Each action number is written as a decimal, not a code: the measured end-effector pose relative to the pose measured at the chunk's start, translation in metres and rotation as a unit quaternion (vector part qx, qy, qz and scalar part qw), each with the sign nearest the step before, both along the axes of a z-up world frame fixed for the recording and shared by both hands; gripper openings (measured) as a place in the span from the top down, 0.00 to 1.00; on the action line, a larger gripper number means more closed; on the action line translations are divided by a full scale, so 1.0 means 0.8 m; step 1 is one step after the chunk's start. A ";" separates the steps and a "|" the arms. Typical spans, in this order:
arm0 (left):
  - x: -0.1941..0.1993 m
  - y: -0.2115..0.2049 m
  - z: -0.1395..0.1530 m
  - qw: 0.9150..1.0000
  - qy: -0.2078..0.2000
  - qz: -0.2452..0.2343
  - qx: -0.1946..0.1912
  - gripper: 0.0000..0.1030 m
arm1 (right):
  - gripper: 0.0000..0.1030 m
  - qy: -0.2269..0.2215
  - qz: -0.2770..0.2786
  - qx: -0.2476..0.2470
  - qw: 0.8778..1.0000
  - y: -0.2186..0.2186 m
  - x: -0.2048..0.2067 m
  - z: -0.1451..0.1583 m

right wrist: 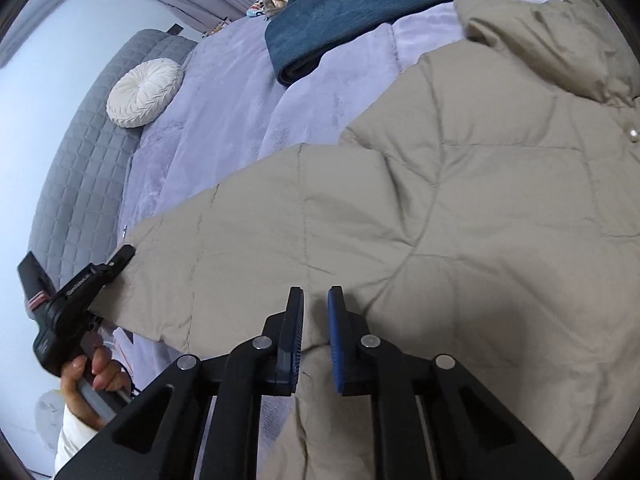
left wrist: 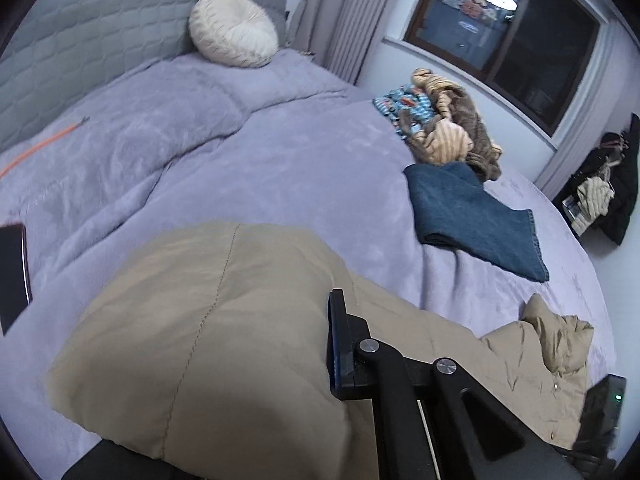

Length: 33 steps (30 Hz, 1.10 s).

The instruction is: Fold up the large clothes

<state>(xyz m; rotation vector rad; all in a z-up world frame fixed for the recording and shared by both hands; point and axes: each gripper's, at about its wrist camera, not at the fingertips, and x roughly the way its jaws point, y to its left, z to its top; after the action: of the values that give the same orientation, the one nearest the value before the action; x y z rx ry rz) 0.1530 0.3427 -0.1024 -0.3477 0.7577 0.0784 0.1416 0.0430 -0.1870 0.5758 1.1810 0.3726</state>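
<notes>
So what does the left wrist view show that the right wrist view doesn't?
Only the left wrist view shows the dark window, the hanging clothes by the wall, the orange cord and a dark phone-like slab on the bed.

Only the right wrist view shows the left tool from outside, gripping the beige coat at its edge, the hand holding it, and the right tool closed on a coat fold.

Both show the coat, blue blanket, round pillow, headboard and lilac bedcover.
</notes>
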 end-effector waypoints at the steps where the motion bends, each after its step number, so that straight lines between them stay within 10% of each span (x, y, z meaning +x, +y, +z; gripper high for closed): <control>1: -0.005 -0.011 0.015 1.000 -0.013 -0.016 0.008 0.91 | 0.88 0.007 0.007 0.006 1.000 0.009 0.001 -0.010; 6: -0.012 -0.104 0.069 0.992 -0.055 -0.113 0.029 0.91 | 0.90 0.043 0.034 0.003 0.999 0.036 -0.002 -0.057; 13: -0.014 -0.298 0.097 0.965 -0.072 -0.251 0.031 0.91 | 0.90 0.031 0.029 0.006 0.999 -0.042 -0.039 -0.014; 21: -0.021 -0.524 -0.014 0.925 0.029 -0.366 0.103 0.91 | 0.90 0.007 -0.117 -0.101 0.988 -0.281 -0.124 0.039; 28: -0.048 -0.573 -0.106 0.903 0.076 -0.373 0.202 0.91 | 0.89 0.030 -0.152 -0.121 0.980 -0.375 -0.163 0.019; 29: -0.054 -0.573 -0.105 0.902 0.069 -0.372 0.207 0.88 | 0.89 0.032 -0.158 -0.118 0.980 -0.379 -0.165 0.017; 30: -0.059 -0.573 -0.104 0.901 0.067 -0.376 0.203 0.62 | 0.89 0.033 -0.160 -0.116 0.980 -0.380 -0.168 0.017; 31: -0.064 -0.570 -0.102 0.901 0.067 -0.381 0.195 0.11 | 0.89 0.033 -0.160 -0.114 0.980 -0.383 -0.170 0.017; 33: -0.076 -0.563 -0.090 0.908 0.036 -0.370 0.192 0.01 | 0.89 0.032 -0.159 -0.113 0.980 -0.386 -0.163 0.022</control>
<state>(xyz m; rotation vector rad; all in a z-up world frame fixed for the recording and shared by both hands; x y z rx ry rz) 0.0925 -0.1075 -0.1742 0.3357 0.8854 -0.4755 0.0112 -0.2659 -0.1693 0.5692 1.1510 -0.0541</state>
